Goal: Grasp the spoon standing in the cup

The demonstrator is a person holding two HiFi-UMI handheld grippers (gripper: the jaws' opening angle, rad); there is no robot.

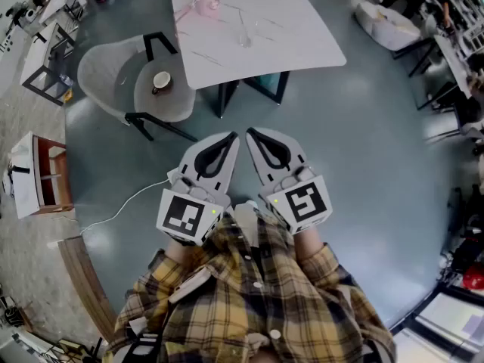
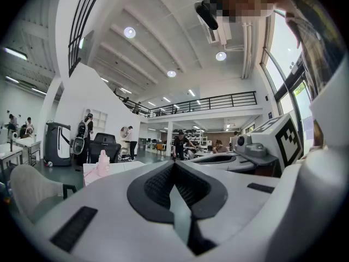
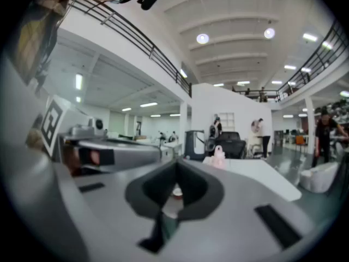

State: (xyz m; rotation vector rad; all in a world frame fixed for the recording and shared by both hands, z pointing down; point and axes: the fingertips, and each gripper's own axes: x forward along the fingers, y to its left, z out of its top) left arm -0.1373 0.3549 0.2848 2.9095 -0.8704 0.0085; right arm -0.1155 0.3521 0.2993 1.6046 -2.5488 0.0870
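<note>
Held close against the person's plaid shirt (image 1: 249, 301), the left hand-held gripper (image 1: 230, 138) and the right hand-held gripper (image 1: 252, 133) both have their jaws pressed together on nothing, with their tips almost meeting. The step in hand appears to be the approach, not yet begun. The cup (image 1: 161, 82) stands on the seat of a grey chair (image 1: 102, 66), well apart from both, ahead and to the left; its spoon is too small to resolve. The next move probably calls for reaching forward-left, spreading one pair of jaws and aligning them on the spoon's handle.
</note>
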